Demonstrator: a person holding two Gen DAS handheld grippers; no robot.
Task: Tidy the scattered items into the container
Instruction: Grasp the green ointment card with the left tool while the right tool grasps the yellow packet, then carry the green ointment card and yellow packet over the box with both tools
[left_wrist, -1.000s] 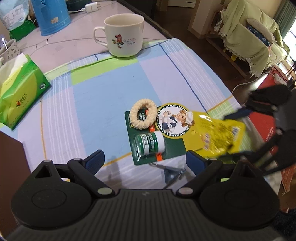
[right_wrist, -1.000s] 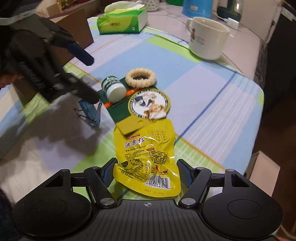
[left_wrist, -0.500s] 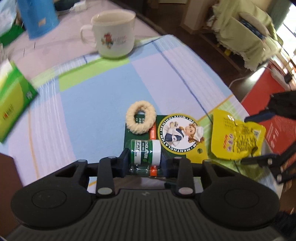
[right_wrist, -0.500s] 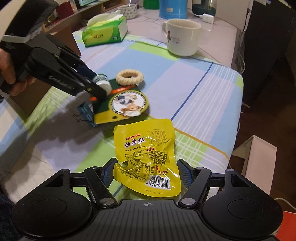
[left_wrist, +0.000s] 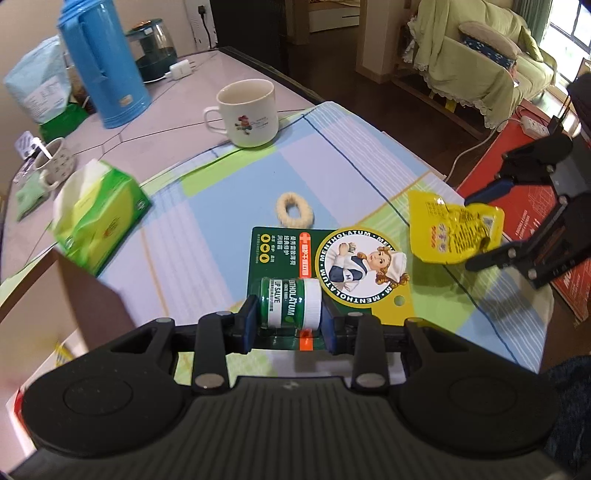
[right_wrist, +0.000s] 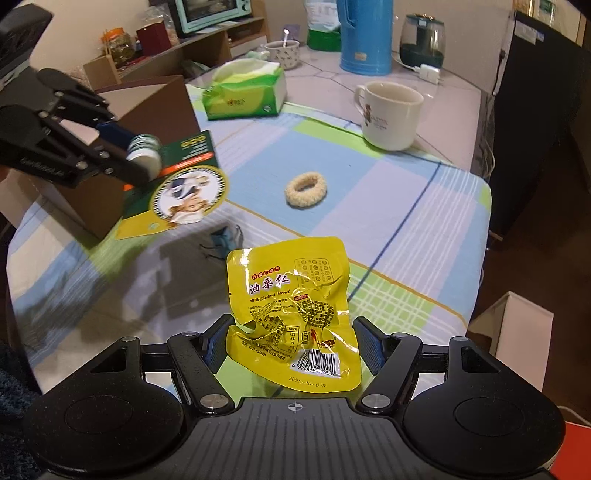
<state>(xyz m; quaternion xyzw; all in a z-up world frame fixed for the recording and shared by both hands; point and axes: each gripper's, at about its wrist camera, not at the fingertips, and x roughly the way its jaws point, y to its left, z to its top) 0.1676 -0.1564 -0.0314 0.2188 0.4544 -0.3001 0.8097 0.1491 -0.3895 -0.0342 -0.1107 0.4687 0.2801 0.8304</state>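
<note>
our left gripper (left_wrist: 287, 326) clamps the mentholatum lip salve card (left_wrist: 325, 266), lifted beside the cardboard box (right_wrist: 147, 110). our right gripper (right_wrist: 291, 343) pinches the yellow chestnut snack pouch (right_wrist: 291, 306) above the cloth; hair scrunchie (right_wrist: 306, 189) lies ahead.

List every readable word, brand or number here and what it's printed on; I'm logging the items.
"MENTHOLATUM": round badge on the green card.
"LIP SALVE": jar on that card.
"油栗仁", "2025-10-07": yellow snack pouch.
Mug, tissue pack: print too small to read.
</note>
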